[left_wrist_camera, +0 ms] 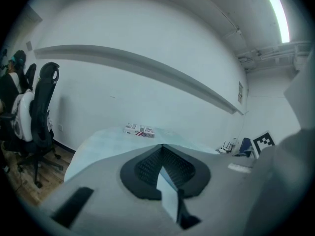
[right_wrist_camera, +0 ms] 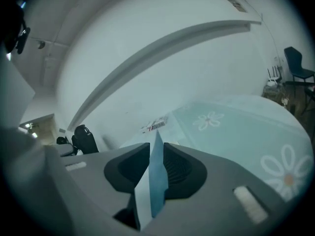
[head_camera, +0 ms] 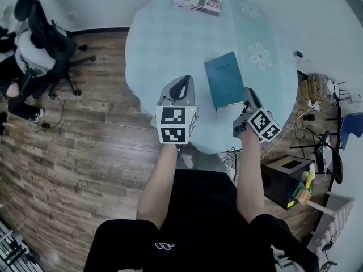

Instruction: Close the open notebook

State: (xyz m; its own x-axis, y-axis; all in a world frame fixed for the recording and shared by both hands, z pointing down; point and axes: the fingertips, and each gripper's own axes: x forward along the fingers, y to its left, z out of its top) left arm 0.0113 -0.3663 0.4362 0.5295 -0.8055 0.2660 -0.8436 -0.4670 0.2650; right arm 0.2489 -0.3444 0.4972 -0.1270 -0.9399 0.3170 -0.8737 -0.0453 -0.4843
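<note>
You're holding the left claw (head_camera: 186, 81) pinched shut and empty over the table (head_camera: 170, 44). The notebook (head_camera: 225, 79) is lying flat, already closed, just beside the right claw (head_camera: 248, 91), whose jaws are standing slightly apart, gripping nothing. It's looking light, thin and floppy, so pinch the cover's free edge.

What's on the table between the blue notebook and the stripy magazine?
Nothing: the head view shows only bare tablecloth between the blue notebook and the magazine.
</note>
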